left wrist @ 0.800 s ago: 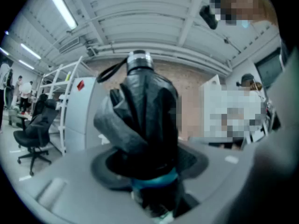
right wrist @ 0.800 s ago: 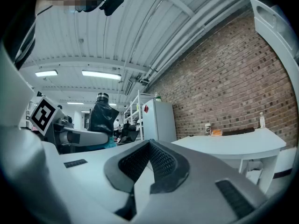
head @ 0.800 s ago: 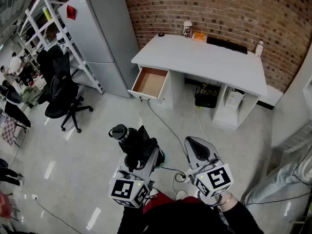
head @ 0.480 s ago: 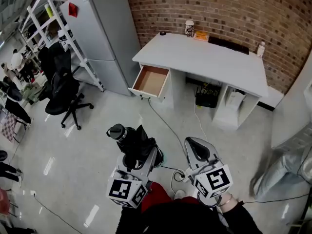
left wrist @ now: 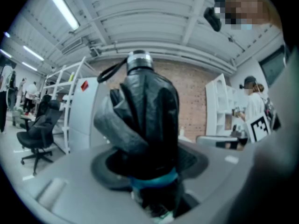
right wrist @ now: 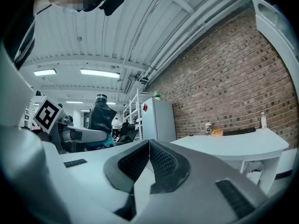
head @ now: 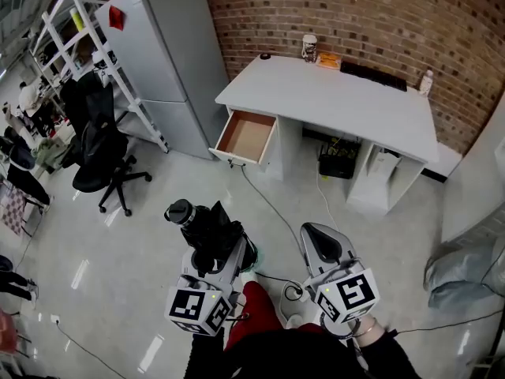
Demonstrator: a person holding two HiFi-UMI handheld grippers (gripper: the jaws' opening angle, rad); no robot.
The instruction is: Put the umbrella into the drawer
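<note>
While left gripper (head: 223,253) clamps the folded umbrella (head: 203,226) low, right gripper (head: 319,242) sits closed, empty; umbrella looks light, fabric soft, slippery, so hold the stiff core.

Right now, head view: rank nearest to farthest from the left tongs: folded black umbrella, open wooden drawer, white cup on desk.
1. Folded black umbrella, clamped in the left tongs.
2. Open wooden drawer, ahead at the white desk's left end.
3. White cup, back edge of the desk, by the brick wall.
</note>
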